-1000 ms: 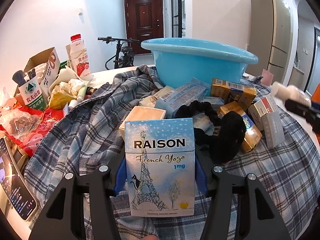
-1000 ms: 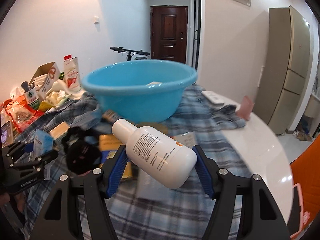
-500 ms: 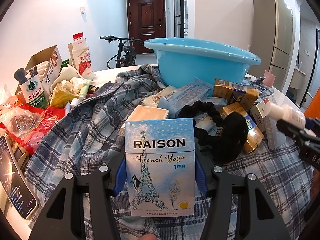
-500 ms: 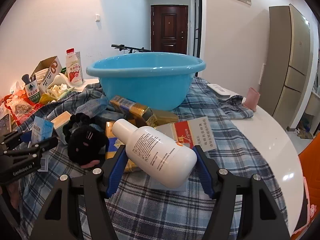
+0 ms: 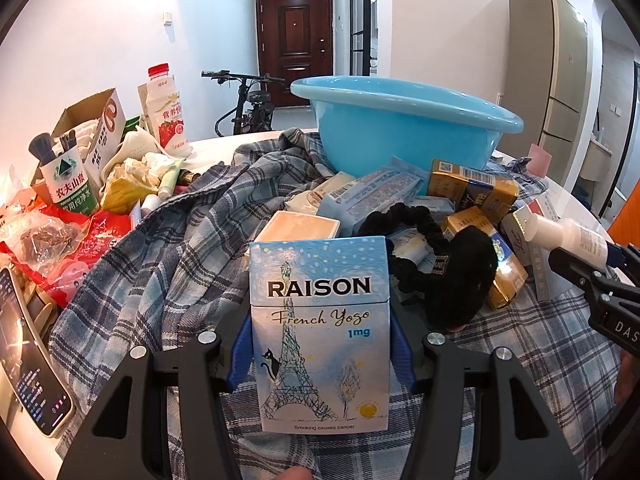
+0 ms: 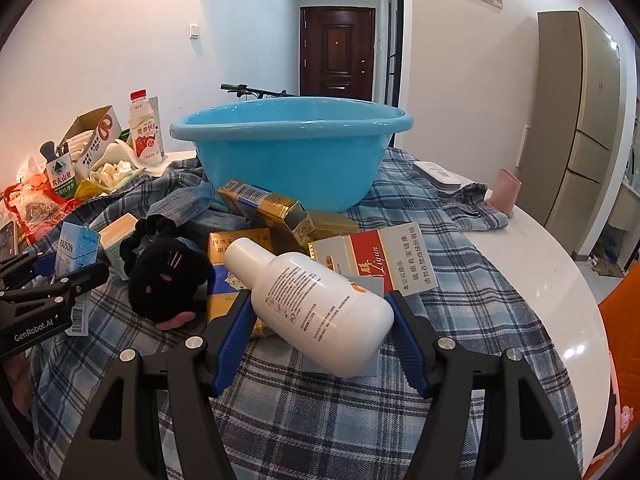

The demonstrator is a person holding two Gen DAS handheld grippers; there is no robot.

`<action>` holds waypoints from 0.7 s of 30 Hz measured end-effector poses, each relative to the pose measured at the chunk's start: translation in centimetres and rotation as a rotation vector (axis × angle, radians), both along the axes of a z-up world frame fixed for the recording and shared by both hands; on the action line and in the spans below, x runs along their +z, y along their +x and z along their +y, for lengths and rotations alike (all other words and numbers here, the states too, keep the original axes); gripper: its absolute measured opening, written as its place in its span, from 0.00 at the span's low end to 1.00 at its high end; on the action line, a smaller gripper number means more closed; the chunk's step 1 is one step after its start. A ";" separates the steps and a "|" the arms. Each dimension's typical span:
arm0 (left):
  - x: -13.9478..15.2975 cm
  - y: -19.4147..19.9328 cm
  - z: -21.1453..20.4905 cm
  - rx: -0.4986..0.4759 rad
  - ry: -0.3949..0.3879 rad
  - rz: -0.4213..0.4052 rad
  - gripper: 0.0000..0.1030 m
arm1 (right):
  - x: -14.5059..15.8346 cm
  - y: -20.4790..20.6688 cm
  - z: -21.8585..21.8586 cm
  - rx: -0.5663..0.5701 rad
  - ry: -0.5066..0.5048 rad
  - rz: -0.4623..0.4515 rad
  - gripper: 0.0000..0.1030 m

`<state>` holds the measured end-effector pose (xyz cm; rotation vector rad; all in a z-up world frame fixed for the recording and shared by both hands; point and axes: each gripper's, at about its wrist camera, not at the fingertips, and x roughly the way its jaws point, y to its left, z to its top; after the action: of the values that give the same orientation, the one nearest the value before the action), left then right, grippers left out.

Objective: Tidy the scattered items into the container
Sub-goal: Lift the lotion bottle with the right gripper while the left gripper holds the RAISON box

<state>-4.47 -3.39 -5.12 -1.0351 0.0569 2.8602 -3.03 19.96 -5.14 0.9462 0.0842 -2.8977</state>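
The left tool [image 5: 320,344] grips an upright blue cigarette box [image 5: 319,332] between its blue pads; beyond it lie a black plush toy [image 5: 460,276] and gold boxes [image 5: 472,192] on a plaid cloth [image 5: 168,256]; the blue basin [image 5: 404,128] stands far behind on the tabletop [image 5: 576,208].

The right tool [image 6: 320,322] holds a tilted white bottle [image 6: 316,304], cap toward the far left; a red-and-white box [image 6: 384,260] lies just behind; the basin [image 6: 292,152] sits farther back.

Left tool [image 5: 320,354] grips upright RAISON box [image 5: 320,332]; blue basin [image 5: 404,124] beyond.
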 end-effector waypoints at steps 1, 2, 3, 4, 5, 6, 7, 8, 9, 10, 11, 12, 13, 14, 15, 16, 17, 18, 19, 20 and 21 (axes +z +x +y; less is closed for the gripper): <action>0.0 0.0 0.0 0.002 0.002 0.002 0.53 | 0.0 0.1 0.0 0.000 0.001 0.003 0.66; 0.0 0.0 0.0 0.003 0.004 0.004 0.53 | 0.0 0.1 0.0 0.000 0.002 0.005 0.66; 0.1 0.1 0.0 0.002 0.004 0.007 0.53 | 0.1 0.1 0.0 -0.001 0.002 0.007 0.66; 0.1 0.1 0.1 0.000 0.002 0.008 0.53 | 0.1 0.1 0.0 -0.001 0.002 0.005 0.66; 0.0 0.1 0.1 -0.001 0.001 0.009 0.53 | 0.0 0.0 0.0 0.000 0.002 0.002 0.66; 0.0 0.1 0.2 -0.001 0.000 0.010 0.53 | 0.0 0.0 0.0 -0.001 0.003 -0.001 0.66; 0.1 0.1 0.2 -0.001 0.000 0.011 0.53 | 0.0 0.0 0.0 -0.002 0.005 -0.003 0.66; 0.1 0.1 0.2 -0.001 0.000 0.011 0.53 | 0.0 0.0 -0.1 -0.003 0.005 -0.002 0.66; 0.0 0.0 0.1 -0.001 0.000 0.009 0.53 | 0.0 0.0 -0.1 -0.004 0.005 0.000 0.66; 0.0 0.0 0.1 -0.001 -0.001 0.007 0.53 | 0.0 0.0 -0.1 -0.006 0.004 0.002 0.66; 0.0 -0.1 0.1 -0.001 -0.001 0.006 0.53 | 0.1 0.0 0.0 -0.007 0.003 0.003 0.66; 0.0 -0.1 0.1 0.000 0.000 0.007 0.53 | 0.1 0.0 -0.1 -0.009 0.004 0.004 0.66; 0.0 0.0 0.1 0.000 -0.001 0.008 0.53 | 0.1 0.0 -0.1 -0.010 0.004 0.004 0.66; 0.0 0.0 0.1 0.000 -0.002 0.008 0.53 | 0.1 0.0 0.0 -0.011 0.004 0.004 0.66; 0.0 0.0 0.1 0.001 -0.003 0.008 0.53 | 0.1 0.0 0.0 -0.010 0.004 0.004 0.66; 0.0 0.0 0.1 0.003 -0.004 0.010 0.53 | 0.1 0.0 0.0 -0.010 0.004 0.003 0.66; 0.0 0.0 0.1 0.006 -0.006 0.013 0.53 | 0.1 0.0 0.0 -0.011 0.004 0.004 0.66; 0.1 0.1 0.1 0.010 -0.007 0.019 0.53 | 0.1 0.0 0.0 -0.011 0.004 0.005 0.66; 0.1 0.2 0.1 0.012 -0.006 0.025 0.53 | 0.1 0.1 0.0 -0.012 0.004 0.006 0.66; 0.2 0.3 0.1 0.012 -0.006 0.029 0.53 | 0.1 0.0 0.0 -0.013 0.004 0.006 0.66; 0.2 0.3 0.1 0.012 -0.006 0.030 0.53 | 0.1 0.1 0.0 -0.012 0.003 0.007 0.66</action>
<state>-4.15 -3.33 -4.96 -0.9968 0.0616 2.8882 -2.96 20.00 -5.00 0.9408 0.0840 -2.9130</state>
